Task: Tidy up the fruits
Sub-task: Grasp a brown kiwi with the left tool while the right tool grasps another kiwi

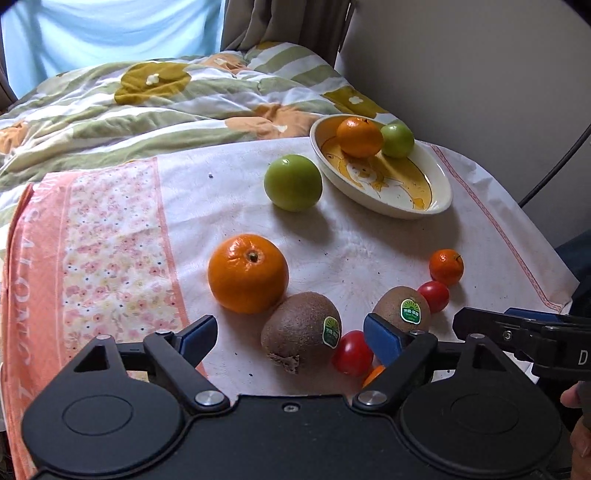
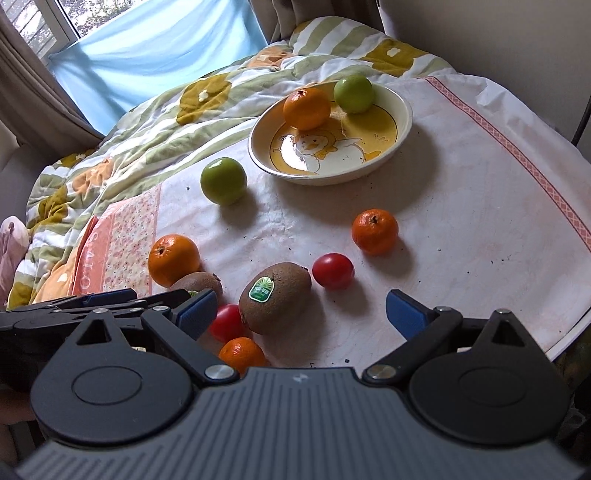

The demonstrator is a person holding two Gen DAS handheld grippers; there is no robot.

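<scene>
A: Status of the jaws?

B: Left gripper (image 1: pixel 290 334): jaws released, holding nothing, hovering over the near kiwi (image 1: pixel 301 330). Right gripper (image 2: pixel 301 308): jaws likewise spread and empty, above the second kiwi (image 2: pixel 275 297).

A: Step in hand?

B: By my reading, selection of the next fruit. Only an orange (image 2: pixel 306 108) and a green apple (image 2: pixel 353 92) lie in the duck-print dish (image 2: pixel 402 122), so the task is at an early stage.

A: What remains outside it?

B: A large orange (image 1: pixel 247 273) touching the near kiwi, a green apple (image 1: pixel 293 182) just beside the dish, a small mandarin (image 2: pixel 375 231), two red tomatoes (image 2: pixel 332 270) (image 2: pixel 229 322) and another mandarin (image 2: pixel 242 354) near the camera.

A: Requirement for the next move?

B: Probably lower onto one kiwi and close gently; neighbours crowd it, and round fruit may roll.

A: Surface and room?

B: A desk under a white cloth (image 2: pixel 461 206) with a floral pink band, against a bed with a green-striped quilt (image 1: pixel 147 110); a curtained window (image 2: pixel 55 22) behind.
</scene>
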